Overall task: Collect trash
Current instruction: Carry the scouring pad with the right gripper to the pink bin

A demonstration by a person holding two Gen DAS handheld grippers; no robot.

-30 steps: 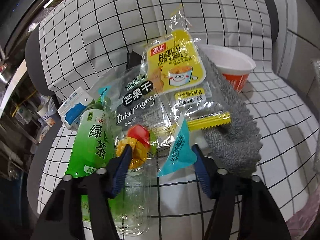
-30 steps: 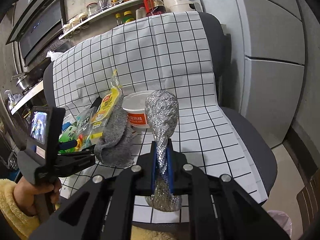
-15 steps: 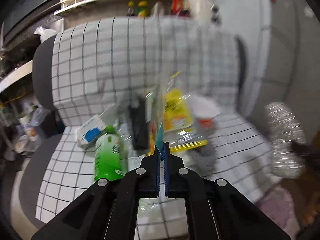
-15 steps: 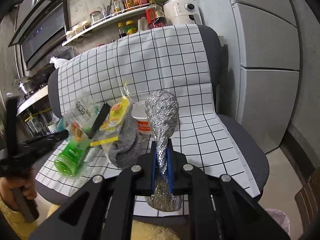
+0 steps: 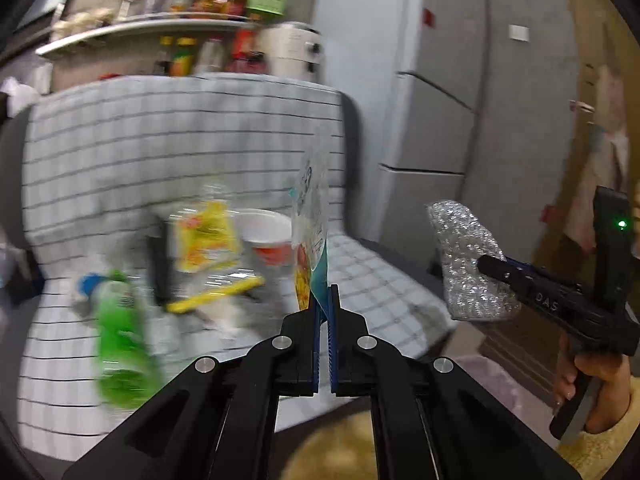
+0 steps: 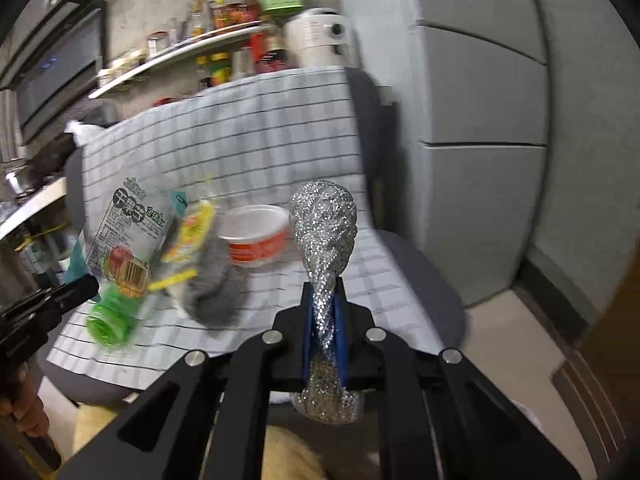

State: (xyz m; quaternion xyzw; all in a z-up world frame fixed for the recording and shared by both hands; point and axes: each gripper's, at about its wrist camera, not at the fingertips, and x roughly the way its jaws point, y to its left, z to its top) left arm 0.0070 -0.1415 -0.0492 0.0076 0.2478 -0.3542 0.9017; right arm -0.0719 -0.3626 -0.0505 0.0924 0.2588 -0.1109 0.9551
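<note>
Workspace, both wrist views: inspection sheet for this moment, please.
Surface: chair draped in a checked cloth.
Job's things: dried mango wrapper and silver scrubber, both lifted.
Clutter: green bottle, paper bowl, yellow packet, grey cloth on the seat.
Grippers: left gripper shut on the wrapper; right gripper shut on the scrubber.
Cables: nothing seen.
Surroundings: shelf of bottles, fridge.

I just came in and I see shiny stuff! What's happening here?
A person is picking up trash from a chair with a gripper in each hand. The left gripper has its jaws shut on a snack wrapper, lifted off the seat. The right gripper is shut on a silver scrubber. A green bottle, a cup and more wrappers lie on the chair.
</note>
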